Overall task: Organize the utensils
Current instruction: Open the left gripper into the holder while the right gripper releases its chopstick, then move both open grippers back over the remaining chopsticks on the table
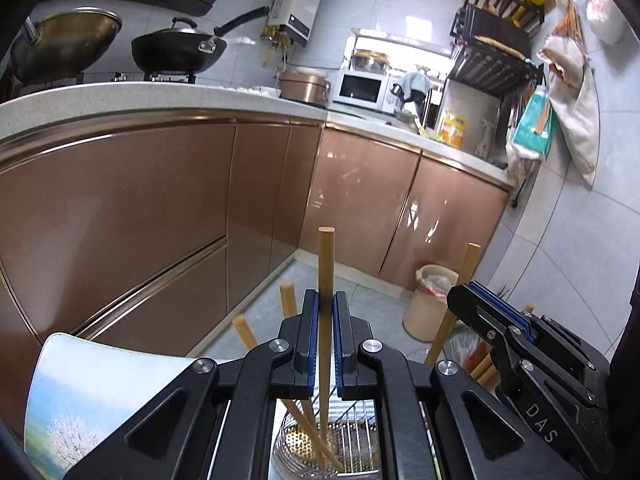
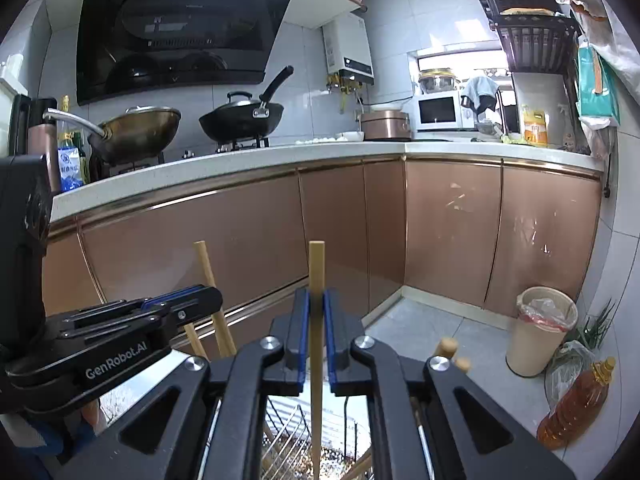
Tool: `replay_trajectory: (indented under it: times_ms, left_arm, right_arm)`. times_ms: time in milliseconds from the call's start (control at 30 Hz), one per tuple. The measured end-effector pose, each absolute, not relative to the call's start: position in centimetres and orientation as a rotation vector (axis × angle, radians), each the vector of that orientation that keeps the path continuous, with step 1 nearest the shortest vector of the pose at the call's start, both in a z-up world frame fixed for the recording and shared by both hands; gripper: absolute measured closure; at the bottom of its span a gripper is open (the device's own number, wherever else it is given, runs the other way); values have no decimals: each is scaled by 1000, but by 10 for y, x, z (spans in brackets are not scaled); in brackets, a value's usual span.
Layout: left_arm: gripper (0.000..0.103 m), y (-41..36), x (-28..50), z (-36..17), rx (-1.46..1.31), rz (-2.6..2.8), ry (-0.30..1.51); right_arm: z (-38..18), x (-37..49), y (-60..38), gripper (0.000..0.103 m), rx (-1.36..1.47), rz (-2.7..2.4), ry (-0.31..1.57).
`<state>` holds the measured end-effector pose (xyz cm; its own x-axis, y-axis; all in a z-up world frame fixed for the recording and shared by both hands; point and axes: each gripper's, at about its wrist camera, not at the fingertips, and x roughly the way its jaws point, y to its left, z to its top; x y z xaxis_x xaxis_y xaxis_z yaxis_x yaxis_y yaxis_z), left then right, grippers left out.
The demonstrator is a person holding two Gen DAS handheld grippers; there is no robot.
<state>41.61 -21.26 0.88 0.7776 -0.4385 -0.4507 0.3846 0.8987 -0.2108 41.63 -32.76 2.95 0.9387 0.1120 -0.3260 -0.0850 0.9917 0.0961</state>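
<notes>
Left fingers: left gripper point(image 1: 326, 304) closed to a narrow gap, blue pads clamping an upright chopstick point(image 1: 325, 280).
Right fingers: right gripper point(image 2: 316, 304) likewise nearly closed, pinching a second chopstick point(image 2: 316, 276), also upright.
Left chopstick: top end sticks out at 12 o'clock above the fingertips; lower end runs down into the perforated metal holder point(image 1: 298, 446) at 6 o'clock.
Right chopstick: lower end reaches the wire rack point(image 2: 286, 432) at 6 o'clock; contact point hidden.
Other chopsticks: loose sticks point(image 1: 288, 300) lean at 11 o'clock beside the left gripper.
Grippers: side by side, near, not touching.
Around: brown cabinets point(image 2: 452, 224) beyond; bin point(image 2: 542, 330) at 3 o'clock; oil bottle point(image 2: 576, 404) at 4 o'clock.
</notes>
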Motion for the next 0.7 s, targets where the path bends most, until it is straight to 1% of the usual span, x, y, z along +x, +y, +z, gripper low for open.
replay_trajectory:
  times_ms: [233, 333, 367, 400, 433, 467, 500, 533, 567, 600, 633, 667, 700]
  left_arm:
    - [97, -206, 405, 13, -96, -457, 529]
    - [92, -201, 396, 17, -91, -451, 528]
    - [88, -198, 392, 18, -90, -450, 527]
    - [81, -196, 388, 20, -90, -448, 524]
    - [77, -194, 384, 21, -91, -445, 521]
    - [70, -190, 378, 22, -92, -441, 516]
    - [64, -187, 373, 23, -92, -438, 514]
    - [62, -184, 367, 24, -93, -435, 513]
    - [58, -180, 362, 24, -94, -433, 513]
    - [52, -177, 356, 24, -93, -429, 513]
    - [47, -173, 349, 24, -93, -419, 509]
    - [40, -170, 344, 24, -95, -412, 506]
    - [35, -164, 335, 24, -98, -404, 501]
  right_arm:
    - [27, 406, -331, 95, 80, 85, 377]
    - [28, 396, -333, 94, 89, 74, 389]
    - [29, 391, -334, 93, 91, 69, 392]
    - [31, 387, -334, 91, 91, 66, 392]
    - [32, 381, -334, 86, 91, 63, 392]
    - [34, 376, -334, 78, 92, 62, 392]
    - [35, 369, -333, 75, 92, 62, 392]
    - [36, 364, -332, 72, 99, 55, 396]
    - [37, 356, -331, 71, 98, 55, 397]
    - [38, 350, -330, 70, 98, 54, 400]
    - [39, 343, -329, 66, 102, 51, 401]
    - [39, 337, -329, 62, 107, 50, 401]
    - [39, 329, -328, 61, 112, 50, 404]
